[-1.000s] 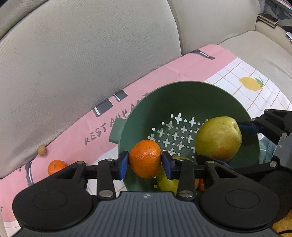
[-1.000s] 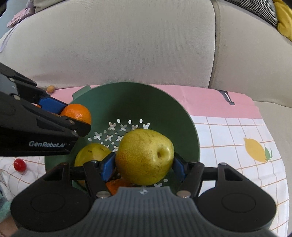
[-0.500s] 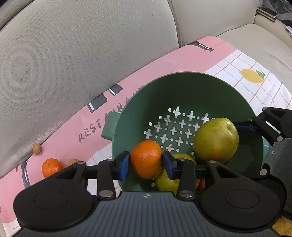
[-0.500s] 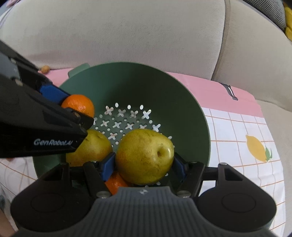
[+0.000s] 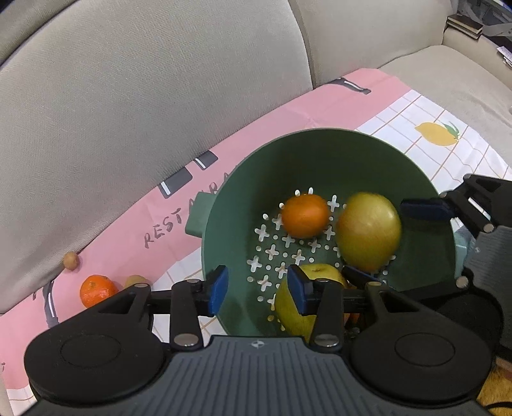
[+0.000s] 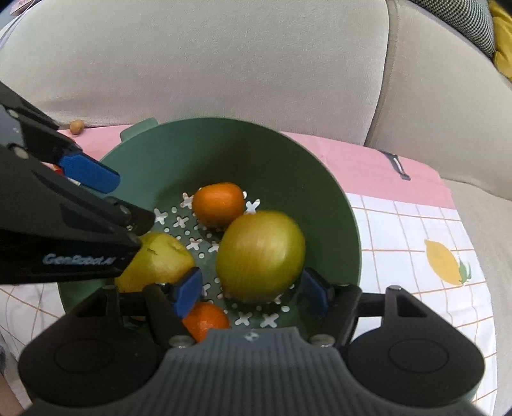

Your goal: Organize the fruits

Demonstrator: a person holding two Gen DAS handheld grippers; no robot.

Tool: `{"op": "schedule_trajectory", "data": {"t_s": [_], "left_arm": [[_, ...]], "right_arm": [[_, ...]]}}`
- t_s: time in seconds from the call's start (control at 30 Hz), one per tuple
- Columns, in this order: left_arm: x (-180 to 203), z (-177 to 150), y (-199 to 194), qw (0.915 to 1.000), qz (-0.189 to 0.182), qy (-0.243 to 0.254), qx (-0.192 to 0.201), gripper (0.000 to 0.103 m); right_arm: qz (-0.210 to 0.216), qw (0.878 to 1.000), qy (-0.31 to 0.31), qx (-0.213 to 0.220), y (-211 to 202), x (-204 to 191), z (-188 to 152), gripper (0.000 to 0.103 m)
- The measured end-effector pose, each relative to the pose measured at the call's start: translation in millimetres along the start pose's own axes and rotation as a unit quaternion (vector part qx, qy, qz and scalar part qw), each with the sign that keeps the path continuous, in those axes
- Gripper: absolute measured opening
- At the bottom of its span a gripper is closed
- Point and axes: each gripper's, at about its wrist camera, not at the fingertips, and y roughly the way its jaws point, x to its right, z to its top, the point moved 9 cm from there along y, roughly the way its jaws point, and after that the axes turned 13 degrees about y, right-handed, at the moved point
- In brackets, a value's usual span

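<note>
A green colander [image 5: 320, 150] [image 6: 288, 160] sits on a pink and checked cloth. Inside lie a mandarin [image 5: 304, 216] [image 6: 218, 204], a big yellow-green pear [image 5: 368, 231] [image 6: 260, 256], a yellow fruit [image 5: 294, 304] [image 6: 156, 260] and another mandarin [image 6: 204, 321]. My left gripper [image 5: 257, 286] is open and empty over the colander's near rim. My right gripper [image 6: 252, 288] is open; the big pear sits between its pads, blurred, with gaps on both sides.
A mandarin [image 5: 96, 289] and small brown fruits [image 5: 70, 260] lie on the cloth left of the colander, against the beige sofa back [image 5: 128, 96]. A printed lemon [image 6: 446, 262] marks the cloth on the right. Books [image 5: 464, 25] rest on the sofa arm.
Both grippers opened. The left one let go of the mandarin, which now lies on the colander floor. The right one released the big pear, which dropped into the colander.
</note>
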Motion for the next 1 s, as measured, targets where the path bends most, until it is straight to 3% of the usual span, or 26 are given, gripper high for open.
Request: {"op": "schedule_trajectory", "data": {"t_s": [0.13, 0.33, 0.6, 0.8, 1.0], "left_arm": [[-1.7, -3.9, -14.2, 0.9999, -0.001, -0.005, 0.016, 0.052], [-14.3, -17.7, -45.3, 0.9984, 0.041, -0.002, 0.039, 0.057], [-50.5, -57.6, -81.8, 0.9914, 0.069, -0.092, 0.063, 0.058], [-69.1, -86.4, -111.2, 0.9818, 0.111, -0.122, 0.094, 0.064], [-86.1, -122.0, -128.1, 0.9732, 0.119, -0.166, 0.106, 0.064]], "right_arm": [[-0.004, 1.0, -0.003, 0.006, -2.1, -1.7, -1.9, 0.075], [-0.004, 1.0, 0.005, 0.029, -10.0, 1.3, 1.5, 0.084], [0.007, 0.999, 0.01, 0.041, -28.5, -6.0, -7.1, 0.088], [0.03, 0.998, 0.008, 0.062, -51.7, -19.5, -15.9, 0.09], [0.049, 0.995, -0.019, 0.089, -75.3, -41.7, -19.8, 0.09]]}}
